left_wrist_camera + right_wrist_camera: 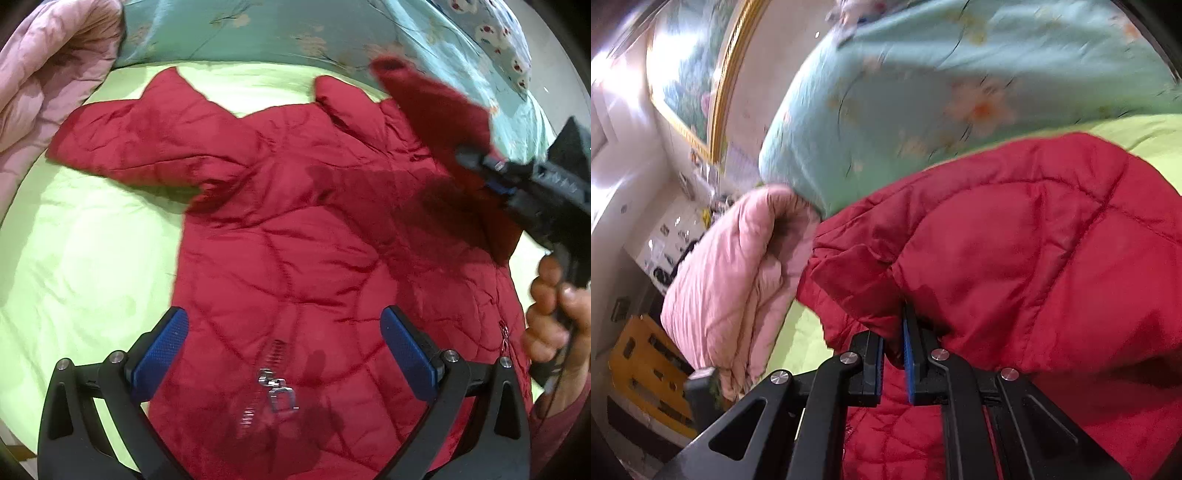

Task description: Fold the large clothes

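A red quilted jacket (295,229) lies spread front-up on a lime green bed sheet (81,258), its zipper (275,387) near the bottom middle. One sleeve (140,140) lies out to the left. My left gripper (284,354) is open, hovering above the jacket's lower front, holding nothing. My right gripper (476,162) is shut on the other sleeve (439,99), lifted above the jacket's right shoulder. In the right wrist view the right gripper (894,354) pinches red fabric of that sleeve (1015,266) between its blue pads.
A pink quilted blanket (44,74) is bunched at the far left; it also shows in the right wrist view (731,280). A teal floral duvet (258,33) lies along the far edge of the bed. A yellow crate (646,373) and a framed picture (694,81) are beyond the bed.
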A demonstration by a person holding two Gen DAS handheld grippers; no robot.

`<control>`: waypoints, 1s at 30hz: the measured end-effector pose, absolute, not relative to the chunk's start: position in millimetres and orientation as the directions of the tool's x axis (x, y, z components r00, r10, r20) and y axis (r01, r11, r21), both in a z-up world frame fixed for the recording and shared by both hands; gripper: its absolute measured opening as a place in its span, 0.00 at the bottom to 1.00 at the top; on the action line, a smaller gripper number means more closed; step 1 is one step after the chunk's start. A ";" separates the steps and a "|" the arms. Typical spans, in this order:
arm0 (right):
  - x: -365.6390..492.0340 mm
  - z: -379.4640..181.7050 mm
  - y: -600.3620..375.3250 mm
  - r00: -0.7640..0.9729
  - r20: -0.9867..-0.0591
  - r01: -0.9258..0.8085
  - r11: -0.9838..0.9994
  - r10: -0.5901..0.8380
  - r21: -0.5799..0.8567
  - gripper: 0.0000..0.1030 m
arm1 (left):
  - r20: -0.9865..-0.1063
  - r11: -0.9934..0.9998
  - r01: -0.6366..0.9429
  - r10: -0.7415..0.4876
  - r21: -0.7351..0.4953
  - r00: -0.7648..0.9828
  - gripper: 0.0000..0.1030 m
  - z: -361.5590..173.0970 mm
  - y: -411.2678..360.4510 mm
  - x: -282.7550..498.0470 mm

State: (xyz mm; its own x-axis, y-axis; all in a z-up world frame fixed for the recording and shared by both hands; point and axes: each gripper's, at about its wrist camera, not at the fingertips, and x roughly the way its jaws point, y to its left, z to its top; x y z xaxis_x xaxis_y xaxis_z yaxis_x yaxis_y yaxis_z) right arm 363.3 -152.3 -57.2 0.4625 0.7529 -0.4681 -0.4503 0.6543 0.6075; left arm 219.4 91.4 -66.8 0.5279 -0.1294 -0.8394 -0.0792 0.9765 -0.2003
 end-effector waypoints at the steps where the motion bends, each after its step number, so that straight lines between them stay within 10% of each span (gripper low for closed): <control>1: 365.2 -64.1 -145.6 0.446 -0.475 -0.449 0.649 0.759 0.614 0.08 | -0.838 0.974 -0.085 -0.136 -0.212 0.529 1.00 -66.7 97.4 219.3; 8: 380.1 -110.4 -102.4 0.355 -0.563 -0.414 0.665 0.746 0.621 0.17 | -0.831 0.961 -0.124 -0.146 -0.249 0.536 1.00 -67.5 124.3 224.2; 16: 373.0 -125.4 -105.0 0.300 -0.548 -0.443 0.623 0.781 0.645 0.55 | -0.822 0.956 -0.110 -0.173 -0.274 0.542 1.00 -64.2 123.5 235.2; 30: 340.3 -67.1 -212.4 0.584 -0.446 -0.357 0.708 0.678 0.609 0.55 | -0.793 0.897 -0.009 -0.385 -0.441 0.472 1.00 -87.5 74.7 305.9</control>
State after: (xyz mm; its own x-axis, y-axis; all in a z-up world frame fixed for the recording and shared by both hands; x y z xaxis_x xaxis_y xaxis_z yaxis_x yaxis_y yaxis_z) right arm 340.3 -212.4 -67.1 0.5839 0.6784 -0.4459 -0.3571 0.7079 0.6094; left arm 305.9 74.7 -87.5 0.4722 -0.3847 -0.7932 -0.0094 0.8975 -0.4409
